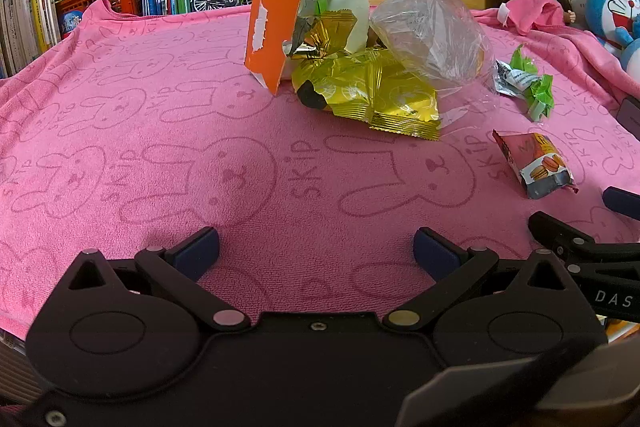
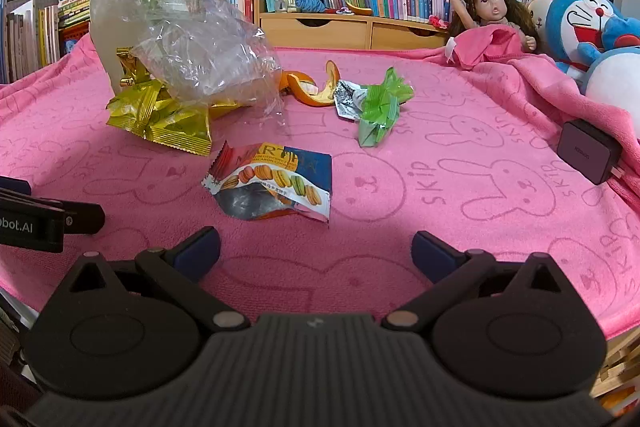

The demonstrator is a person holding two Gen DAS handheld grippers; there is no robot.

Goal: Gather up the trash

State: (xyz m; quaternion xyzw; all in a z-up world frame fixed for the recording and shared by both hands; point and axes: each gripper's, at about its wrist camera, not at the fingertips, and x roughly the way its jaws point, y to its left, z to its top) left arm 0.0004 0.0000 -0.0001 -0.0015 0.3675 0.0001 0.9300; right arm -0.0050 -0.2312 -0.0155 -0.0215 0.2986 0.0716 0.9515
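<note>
Your left gripper (image 1: 316,251) stands wide open over the pink towel (image 1: 160,147), with nothing between its fingers. Your right gripper (image 2: 316,251) is also wide open and empty; just in front of it lies the macaron wrapper (image 2: 272,183), flat on the towel. Further back you see the heap of trash: yellow foil packets (image 2: 168,119) under a clear plastic bag (image 2: 204,51), with an orange card (image 1: 272,19) standing at its left side. Beside the heap, to the right, lie orange peel (image 2: 316,87) and a green wrapper (image 2: 380,107). A doll (image 2: 492,11) sits at the far edge.
</note>
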